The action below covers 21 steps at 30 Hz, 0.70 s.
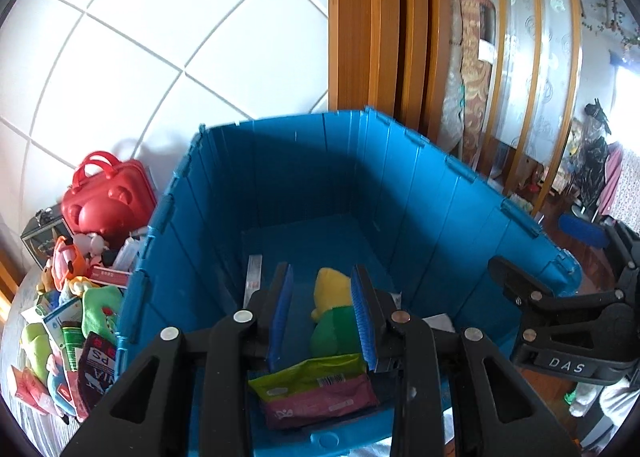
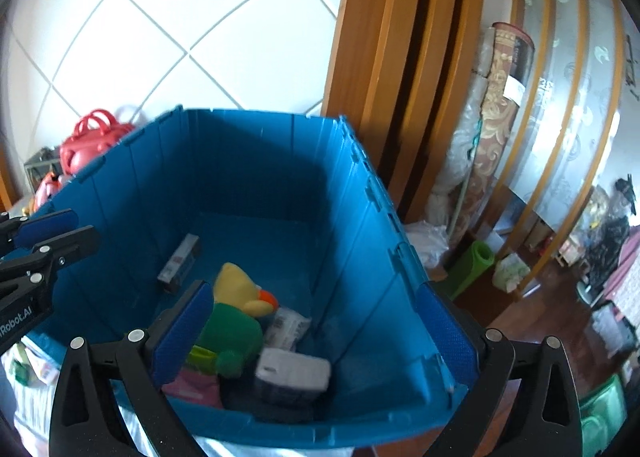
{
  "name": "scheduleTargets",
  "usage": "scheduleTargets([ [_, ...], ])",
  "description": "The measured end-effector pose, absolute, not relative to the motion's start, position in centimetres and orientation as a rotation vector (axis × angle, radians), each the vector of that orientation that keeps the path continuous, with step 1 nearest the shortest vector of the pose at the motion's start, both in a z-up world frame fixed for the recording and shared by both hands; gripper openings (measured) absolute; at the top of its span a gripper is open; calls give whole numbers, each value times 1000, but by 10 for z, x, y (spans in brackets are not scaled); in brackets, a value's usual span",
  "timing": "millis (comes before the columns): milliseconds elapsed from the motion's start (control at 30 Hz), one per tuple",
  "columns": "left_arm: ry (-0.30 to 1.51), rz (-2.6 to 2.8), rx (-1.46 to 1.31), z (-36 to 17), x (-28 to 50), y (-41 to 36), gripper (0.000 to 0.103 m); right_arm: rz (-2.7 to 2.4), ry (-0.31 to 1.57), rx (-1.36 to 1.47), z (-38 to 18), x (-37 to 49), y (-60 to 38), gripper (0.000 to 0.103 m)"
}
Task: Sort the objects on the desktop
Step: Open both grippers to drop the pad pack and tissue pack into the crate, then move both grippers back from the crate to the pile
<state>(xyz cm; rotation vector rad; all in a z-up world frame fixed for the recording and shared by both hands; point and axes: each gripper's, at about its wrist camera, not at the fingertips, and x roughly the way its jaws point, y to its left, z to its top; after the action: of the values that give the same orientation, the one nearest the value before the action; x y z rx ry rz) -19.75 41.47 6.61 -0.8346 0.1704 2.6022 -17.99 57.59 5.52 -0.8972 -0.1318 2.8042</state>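
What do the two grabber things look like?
Both grippers, left gripper and right gripper, are chunky black plastic with triangle cut-outs and round silver bolts. Each finger wears a bumpy blue pad. The right one carries white letters, "DAS". No cables or sleeves show.

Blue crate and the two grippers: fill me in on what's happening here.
A person is sorting desk clutter into the blue crate. Both grippers hang over it with jaws open and nothing held: the left gripper and the right gripper. Inside lie a plush duck, a green and pink packet and a few small packs. A pile of toys and a red case wait outside, left of the crate.
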Motion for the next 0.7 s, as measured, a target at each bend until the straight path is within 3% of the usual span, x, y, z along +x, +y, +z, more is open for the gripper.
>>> scheduleTargets([
  [533,36,2872,-567,87,-148,317,30,3090,-48,-664,57,-146,515,103],
  [567,29,2897,-569,87,-147,307,34,3116,-53,-662,58,-149,507,103],
  [667,3,2985,-573,83,-143,275,60,3193,-71,-638,60,-153,478,103],
  [700,-9,3016,-570,82,-141,263,63,3219,-79,-635,60,-154,466,103],
])
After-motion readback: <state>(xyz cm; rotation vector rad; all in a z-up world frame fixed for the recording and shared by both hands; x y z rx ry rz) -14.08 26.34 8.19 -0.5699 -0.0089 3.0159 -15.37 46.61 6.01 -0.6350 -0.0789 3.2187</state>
